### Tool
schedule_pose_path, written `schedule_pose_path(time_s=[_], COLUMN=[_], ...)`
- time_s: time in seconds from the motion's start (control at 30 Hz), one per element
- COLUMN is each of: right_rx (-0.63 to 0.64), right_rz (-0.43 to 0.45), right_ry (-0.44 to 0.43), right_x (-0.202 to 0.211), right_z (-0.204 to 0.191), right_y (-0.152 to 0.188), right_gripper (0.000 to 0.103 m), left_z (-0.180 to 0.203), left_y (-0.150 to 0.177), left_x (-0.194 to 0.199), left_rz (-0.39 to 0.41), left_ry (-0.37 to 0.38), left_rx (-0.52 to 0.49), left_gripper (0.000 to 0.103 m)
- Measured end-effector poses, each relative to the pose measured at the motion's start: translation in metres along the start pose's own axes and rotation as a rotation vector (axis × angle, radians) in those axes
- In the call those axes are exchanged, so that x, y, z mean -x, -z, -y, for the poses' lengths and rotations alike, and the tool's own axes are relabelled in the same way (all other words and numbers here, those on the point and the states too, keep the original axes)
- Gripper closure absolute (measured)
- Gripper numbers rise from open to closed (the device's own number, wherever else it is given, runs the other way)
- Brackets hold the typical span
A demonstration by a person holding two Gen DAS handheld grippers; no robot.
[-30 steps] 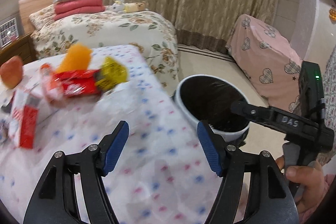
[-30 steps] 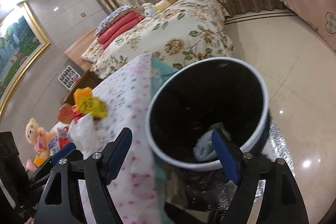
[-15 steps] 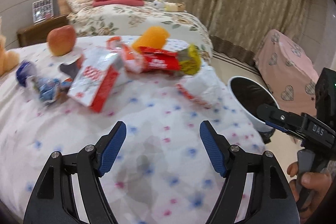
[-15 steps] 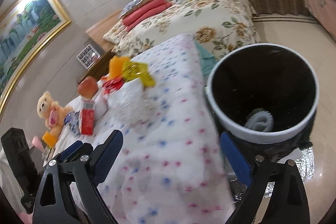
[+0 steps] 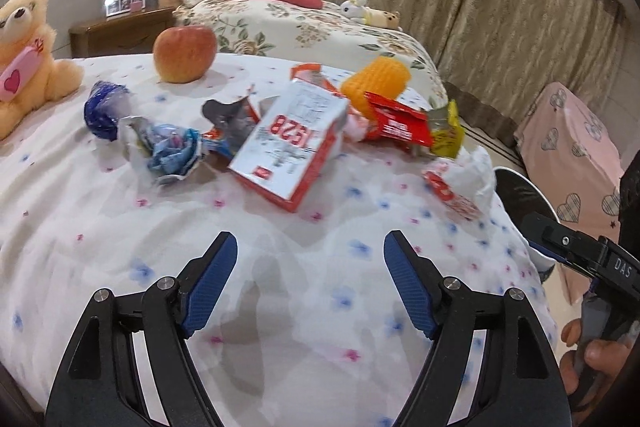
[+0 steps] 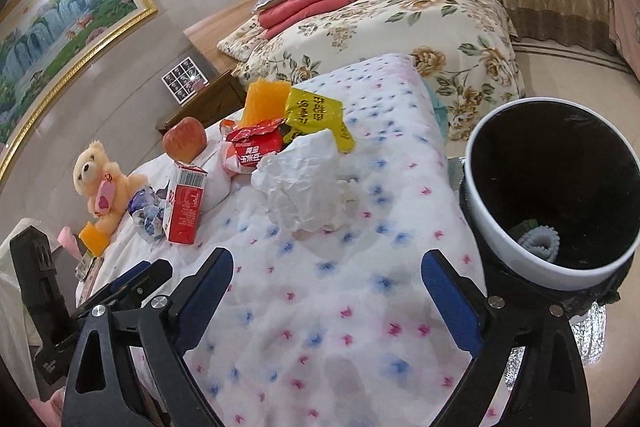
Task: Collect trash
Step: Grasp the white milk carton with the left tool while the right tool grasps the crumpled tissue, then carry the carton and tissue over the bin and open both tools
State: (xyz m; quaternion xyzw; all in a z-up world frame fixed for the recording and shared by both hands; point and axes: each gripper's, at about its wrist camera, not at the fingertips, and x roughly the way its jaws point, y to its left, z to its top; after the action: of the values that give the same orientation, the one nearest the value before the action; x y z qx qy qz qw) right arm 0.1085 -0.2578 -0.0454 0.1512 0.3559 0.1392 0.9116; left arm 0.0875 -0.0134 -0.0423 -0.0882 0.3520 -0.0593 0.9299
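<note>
Left gripper (image 5: 310, 283) hangs over bare flowered bedspread (image 5: 280, 307), its jaws just widening, nothing between them. Right gripper (image 6: 326, 291) is spread wide too, empty. Trash sits mid-frame beyond the left one: one red-and-white carton (image 5: 290, 143), one red wrapper (image 5: 398, 123), one yellow wrapper (image 5: 446, 131), one crumpled white tissue (image 5: 472, 171), one blue foil wad (image 5: 172, 151). Only the right view looks into the bin (image 6: 516, 239) at right, a pale roll inside. One apple (image 5: 185, 53), one teddy bear (image 5: 24, 55) upper left.
</note>
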Motion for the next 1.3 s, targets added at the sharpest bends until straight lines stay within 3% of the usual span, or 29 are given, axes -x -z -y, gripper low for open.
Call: schedule_pose_path(time_s=[0.57, 0.8, 0.83, 0.9, 0.93, 0.97, 1.07, 1.3], right_rx=[0.015, 0.001, -0.001, -0.002, -0.002, 0.001, 0.006, -0.004], right_rz=[-0.031, -0.042, -0.043, -0.048, -0.047, -0.046, -0.056, -0.025], right_ry=[0.001, 0.001, 0.004, 0.005, 0.007, 0.009, -0.008, -0.02], right_x=[-0.033, -0.047, -0.049, -0.052, -0.052, -0.052, -0.053, -0.037], right_z=[-0.01, -0.008, -0.008, -0.008, -0.009, -0.009, -0.009, -0.006], right_y=[-0.02, -0.029, -0.029, -0.03, -0.03, -0.03, -0.028, -0.023], right_gripper=[0.007, 0.007, 0.007, 0.008, 0.009, 0.017, 0.049, 0.054], left_z=[-0.023, -0.024, -0.023, -0.021, -0.02, -0.018, -0.012, 0.0], left_y=[-0.034, -0.044, -0.045, -0.045, -0.045, -0.043, -0.041, -0.029], left_x=[-0.024, -0.044, -0.045, -0.047, -0.049, -0.049, -0.042, -0.031], left_rz=[-0.018, -0.068, -0.069, -0.071, -0.081, -0.089, -0.061, -0.064], left_ry=[-0.033, -0.04, -0.04, -0.034, -0.026, -0.027, -0.019, 0.015], left_rx=[0.021, 0.007, 0.002, -0.013, -0.022, -0.031, -0.057, -0.064], left_gripper=[0.02, 0.02, 0.021, 0.04, 0.047, 0.048, 0.048, 0.048])
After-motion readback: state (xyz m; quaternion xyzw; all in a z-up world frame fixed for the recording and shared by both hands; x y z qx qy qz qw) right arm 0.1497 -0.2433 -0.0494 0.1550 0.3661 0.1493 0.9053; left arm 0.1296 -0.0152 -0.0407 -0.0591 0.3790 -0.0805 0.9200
